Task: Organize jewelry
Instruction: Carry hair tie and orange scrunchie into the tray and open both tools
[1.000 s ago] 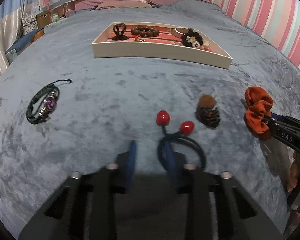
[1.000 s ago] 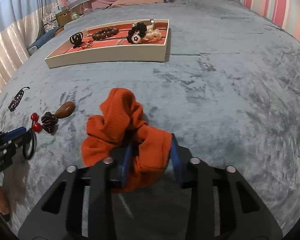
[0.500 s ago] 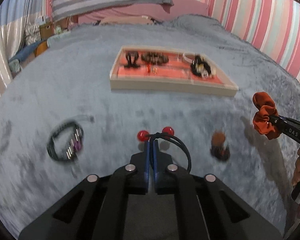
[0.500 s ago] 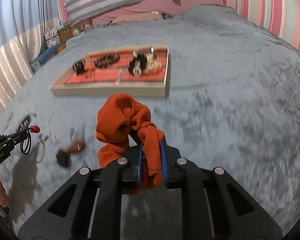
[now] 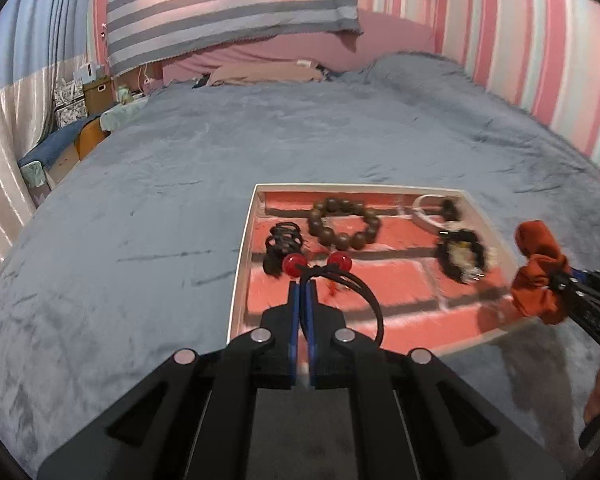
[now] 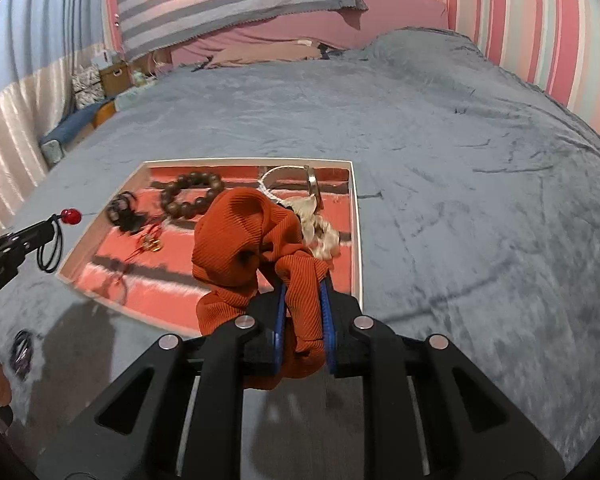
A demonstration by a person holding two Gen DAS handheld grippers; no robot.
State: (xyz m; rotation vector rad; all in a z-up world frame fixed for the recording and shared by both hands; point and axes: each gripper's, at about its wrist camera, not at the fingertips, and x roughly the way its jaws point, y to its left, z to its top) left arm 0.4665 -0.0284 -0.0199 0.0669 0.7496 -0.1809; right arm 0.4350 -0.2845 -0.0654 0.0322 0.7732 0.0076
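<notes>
My left gripper (image 5: 303,286) is shut on a black hair tie with two red beads (image 5: 342,280) and holds it above the near left part of the cream tray (image 5: 239,264) with a red brick-pattern lining. My right gripper (image 6: 303,292) is shut on an orange scrunchie (image 6: 248,240) and holds it over the tray's near right part (image 6: 356,240). The scrunchie also shows in the left wrist view (image 5: 538,272), and the hair tie shows in the right wrist view (image 6: 56,240). In the tray lie a brown bead bracelet (image 5: 344,224), a black claw clip (image 5: 282,242) and a black flower scrunchie (image 5: 462,258).
The tray sits on a grey plush bedspread (image 5: 140,208). A dark braided bracelet (image 6: 22,350) lies on the bed near the tray's front left. A white bangle (image 5: 426,210) is in the tray's far right. Pillows and a striped wall stand behind.
Both grippers have lifted and moved forward from the bed to over the tray, carrying the hair tie and the scrunchie. A second ago the left gripper was open around the hair tie.
</notes>
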